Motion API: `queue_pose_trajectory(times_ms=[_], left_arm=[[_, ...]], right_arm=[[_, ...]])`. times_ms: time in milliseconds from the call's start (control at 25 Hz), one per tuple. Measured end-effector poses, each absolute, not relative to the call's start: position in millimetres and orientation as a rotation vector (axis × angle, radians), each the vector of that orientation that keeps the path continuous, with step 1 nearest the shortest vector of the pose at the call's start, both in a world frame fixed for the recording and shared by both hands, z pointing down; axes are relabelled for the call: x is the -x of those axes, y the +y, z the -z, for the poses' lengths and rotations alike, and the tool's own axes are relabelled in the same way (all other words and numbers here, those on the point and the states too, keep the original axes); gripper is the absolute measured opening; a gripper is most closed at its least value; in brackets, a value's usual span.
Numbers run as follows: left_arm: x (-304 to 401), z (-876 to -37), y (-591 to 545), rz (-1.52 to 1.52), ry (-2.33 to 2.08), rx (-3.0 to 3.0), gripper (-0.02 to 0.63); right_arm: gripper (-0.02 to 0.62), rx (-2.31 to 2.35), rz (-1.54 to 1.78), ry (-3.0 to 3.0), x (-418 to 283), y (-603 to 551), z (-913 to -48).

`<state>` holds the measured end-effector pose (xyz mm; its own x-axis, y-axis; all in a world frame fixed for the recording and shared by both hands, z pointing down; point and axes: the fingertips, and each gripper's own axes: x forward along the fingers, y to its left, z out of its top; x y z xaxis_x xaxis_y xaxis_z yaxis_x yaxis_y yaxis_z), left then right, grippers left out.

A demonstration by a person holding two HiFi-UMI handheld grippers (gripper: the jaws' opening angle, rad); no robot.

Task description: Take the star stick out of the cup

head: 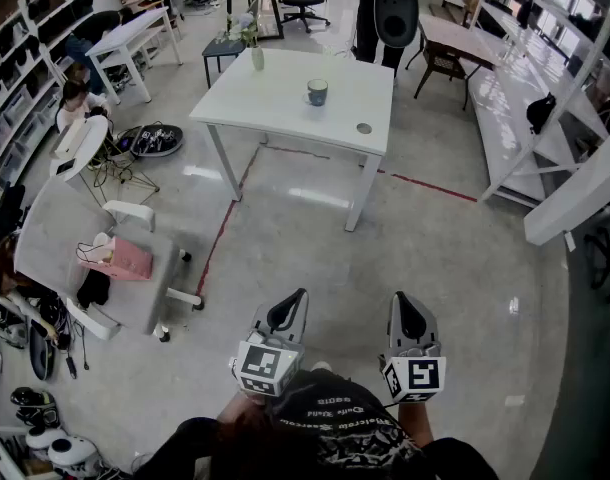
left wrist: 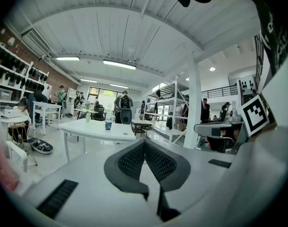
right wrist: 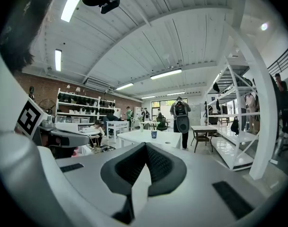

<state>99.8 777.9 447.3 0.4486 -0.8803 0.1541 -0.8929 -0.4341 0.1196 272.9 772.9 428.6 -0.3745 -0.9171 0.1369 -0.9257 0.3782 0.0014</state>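
Two closed tongs, left [head: 297, 296] and right [head: 400, 300], hang far from the cup [head: 317, 92].

Your right gripper [right wrist: 145, 146] has its fingers [right wrist: 159, 167] pressed together, with nothing between them. Straight past their tips stands the white desk [right wrist: 134, 138], well apart from you. The blue cup [right wrist: 154, 134] sits upright on the desk, near its middle. Behind the desk stands a person [right wrist: 181, 115] with a backpack. Right of the desk is a white rack [right wrist: 234, 144].
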Motion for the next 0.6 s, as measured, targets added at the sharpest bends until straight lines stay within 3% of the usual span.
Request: queue_pose_trajectory(times_ms=[600], left_arm=[[-95.4,-439.6,792.2,-0.11,-1.549,-2.507,0.018]], right_arm=[[0.011,-1.649,-0.271,-2.567,-260.7,786.2,-434.1]])
